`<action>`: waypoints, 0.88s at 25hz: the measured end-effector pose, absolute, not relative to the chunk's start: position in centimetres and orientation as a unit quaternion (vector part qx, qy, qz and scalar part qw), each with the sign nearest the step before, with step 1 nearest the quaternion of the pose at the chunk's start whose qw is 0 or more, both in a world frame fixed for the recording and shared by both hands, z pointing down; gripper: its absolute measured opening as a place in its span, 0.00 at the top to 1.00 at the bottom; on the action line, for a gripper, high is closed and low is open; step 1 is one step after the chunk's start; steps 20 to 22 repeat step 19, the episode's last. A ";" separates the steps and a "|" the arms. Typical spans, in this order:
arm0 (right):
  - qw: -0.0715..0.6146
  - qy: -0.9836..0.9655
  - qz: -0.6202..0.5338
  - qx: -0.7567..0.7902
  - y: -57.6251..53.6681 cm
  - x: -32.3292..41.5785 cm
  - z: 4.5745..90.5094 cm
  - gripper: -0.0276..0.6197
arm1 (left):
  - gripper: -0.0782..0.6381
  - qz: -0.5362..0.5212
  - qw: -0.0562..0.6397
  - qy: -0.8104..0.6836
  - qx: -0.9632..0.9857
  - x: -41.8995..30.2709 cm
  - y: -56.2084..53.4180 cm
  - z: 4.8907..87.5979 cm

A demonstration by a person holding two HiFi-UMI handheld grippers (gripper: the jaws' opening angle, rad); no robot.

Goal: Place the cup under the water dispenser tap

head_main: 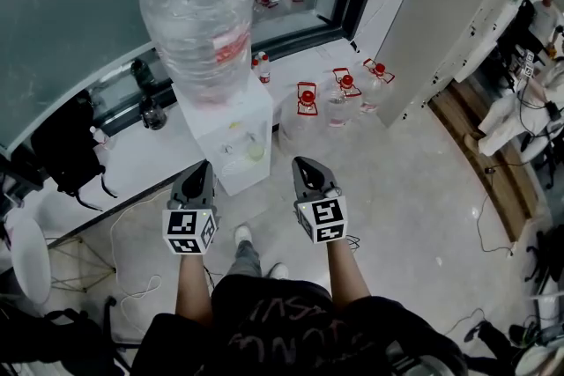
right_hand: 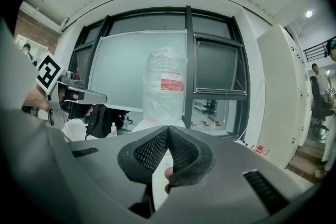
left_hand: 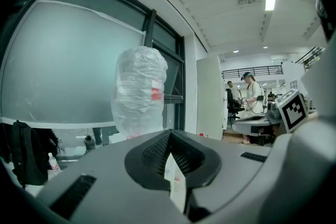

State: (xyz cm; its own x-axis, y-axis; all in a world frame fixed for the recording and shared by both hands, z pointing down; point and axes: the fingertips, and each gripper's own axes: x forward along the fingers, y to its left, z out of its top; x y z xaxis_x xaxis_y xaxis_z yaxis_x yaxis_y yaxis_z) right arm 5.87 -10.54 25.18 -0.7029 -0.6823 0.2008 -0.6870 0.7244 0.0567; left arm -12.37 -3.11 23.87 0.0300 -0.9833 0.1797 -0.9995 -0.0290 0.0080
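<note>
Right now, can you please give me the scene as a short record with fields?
water dispenser: white, wrapped bottle on top
left gripper: shut, empty, facing the dispenser
right gripper: shut, empty, beside the left one
cup: not clearly seen; a pale green thing at the dispenser's front may be it
red-capped jugs: on the floor behind the dispenser

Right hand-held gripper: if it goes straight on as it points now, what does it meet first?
Probably the dispenser: its bottle stands straight ahead of the right hand-held gripper, nothing between. How far is unclear.
</note>
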 end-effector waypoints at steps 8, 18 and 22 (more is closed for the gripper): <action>0.098 -0.920 0.016 0.379 -9.8 6.5 25.1 0.94 | 0.87 0.067 0.063 -0.698 0.711 -12.2 -1.8 23.8; 0.084 -0.916 0.023 0.392 -10.0 7.7 24.4 0.94 | 0.87 0.063 0.051 -0.703 0.707 -12.1 -1.6 22.7; 0.083 -0.916 0.022 0.393 -10.1 7.8 24.3 0.94 | 0.87 0.062 0.050 -0.704 0.706 -12.1 -1.7 22.6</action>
